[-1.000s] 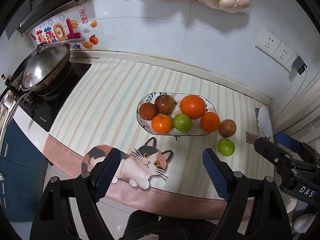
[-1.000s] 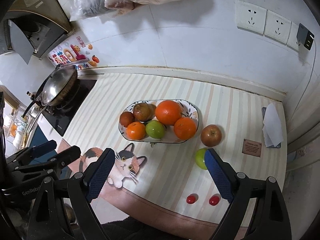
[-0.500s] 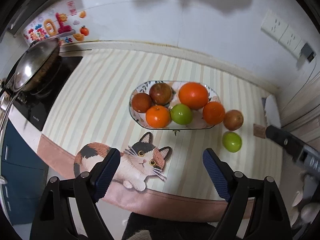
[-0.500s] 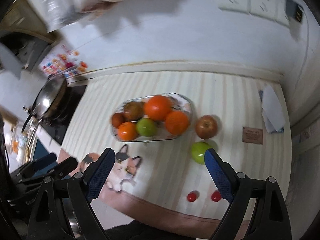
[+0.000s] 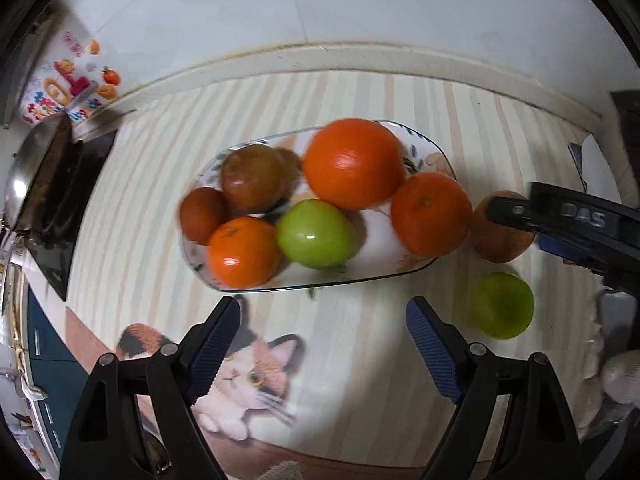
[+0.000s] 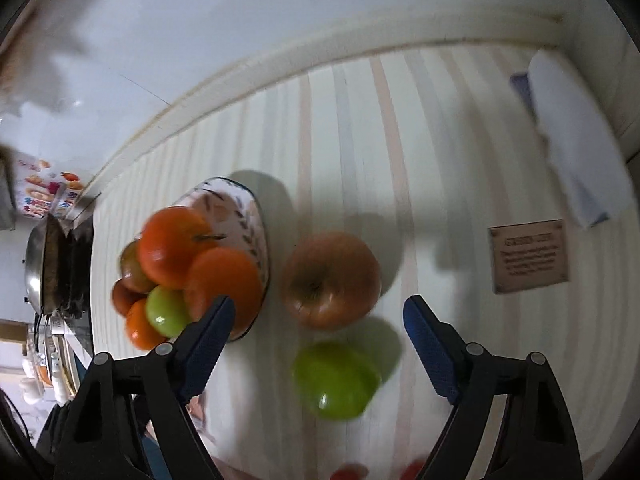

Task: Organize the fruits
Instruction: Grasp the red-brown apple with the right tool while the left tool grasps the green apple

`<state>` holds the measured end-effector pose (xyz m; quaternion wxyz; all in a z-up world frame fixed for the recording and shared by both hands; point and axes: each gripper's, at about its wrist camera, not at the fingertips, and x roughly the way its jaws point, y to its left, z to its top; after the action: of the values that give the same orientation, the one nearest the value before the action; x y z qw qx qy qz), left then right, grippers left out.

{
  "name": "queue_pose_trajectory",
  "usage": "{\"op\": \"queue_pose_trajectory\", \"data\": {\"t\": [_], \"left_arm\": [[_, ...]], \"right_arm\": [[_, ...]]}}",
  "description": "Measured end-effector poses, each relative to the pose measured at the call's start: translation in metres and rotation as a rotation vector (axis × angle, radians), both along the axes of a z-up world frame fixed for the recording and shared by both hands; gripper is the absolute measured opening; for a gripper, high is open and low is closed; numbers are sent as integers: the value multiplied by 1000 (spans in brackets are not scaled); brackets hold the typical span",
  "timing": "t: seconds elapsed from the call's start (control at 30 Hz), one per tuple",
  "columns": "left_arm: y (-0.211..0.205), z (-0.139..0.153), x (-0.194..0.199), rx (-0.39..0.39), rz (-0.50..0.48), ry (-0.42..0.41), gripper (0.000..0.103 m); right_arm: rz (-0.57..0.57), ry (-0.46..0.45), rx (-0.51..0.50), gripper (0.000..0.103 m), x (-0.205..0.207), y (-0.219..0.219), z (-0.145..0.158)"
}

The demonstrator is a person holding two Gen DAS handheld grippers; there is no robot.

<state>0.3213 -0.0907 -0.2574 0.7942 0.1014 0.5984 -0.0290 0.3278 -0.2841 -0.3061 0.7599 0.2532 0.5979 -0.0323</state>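
Observation:
An oval patterned bowl point(image 5: 432, 156) on the striped mat holds oranges point(image 5: 354, 164), a green fruit point(image 5: 314, 234) and dark red fruits point(image 5: 252, 178). Outside it, to its right, lie a red-brown apple point(image 6: 330, 280) and a green apple point(image 6: 336, 380); both also show in the left wrist view, the red-brown apple point(image 5: 498, 240) and the green apple point(image 5: 502, 306). My right gripper point(image 6: 320, 320) is open, low over these two apples, and its arm crosses the left wrist view's right edge. My left gripper point(image 5: 322, 322) is open and empty in front of the bowl.
A wok on a hob point(image 5: 38, 176) stands at the left. A brown card point(image 6: 530, 256) and a white paper point(image 6: 576, 136) lie at the right. Two small red fruits point(image 6: 350, 472) sit at the mat's front edge. A cat picture point(image 5: 248, 372) is on the mat.
Both grippers have moved forward and down toward the fruit. The right gripper now hangs close over the two loose apples; the left is nearer the bowl.

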Motion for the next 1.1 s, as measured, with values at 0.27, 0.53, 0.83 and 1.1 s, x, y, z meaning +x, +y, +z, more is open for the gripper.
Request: {"op": "queue_pose_trajectory", "data": {"t": [0.27, 0.53, 0.83, 1.1], "left_arm": [[-18, -21, 10, -26, -19, 63, 85], [-48, -23, 12, -102, -85, 110, 85], [-108, -45, 8, -186, -233, 241, 85], [-140, -69, 9, -172, -301, 305, 82]], "right_arm": [[21, 16, 29, 69, 15, -5, -33], [-19, 22, -42, 69, -23, -39, -22], [-134, 51, -91, 69, -92, -83, -14], [-206, 58, -79, 69, -113, -102, -21]]}}
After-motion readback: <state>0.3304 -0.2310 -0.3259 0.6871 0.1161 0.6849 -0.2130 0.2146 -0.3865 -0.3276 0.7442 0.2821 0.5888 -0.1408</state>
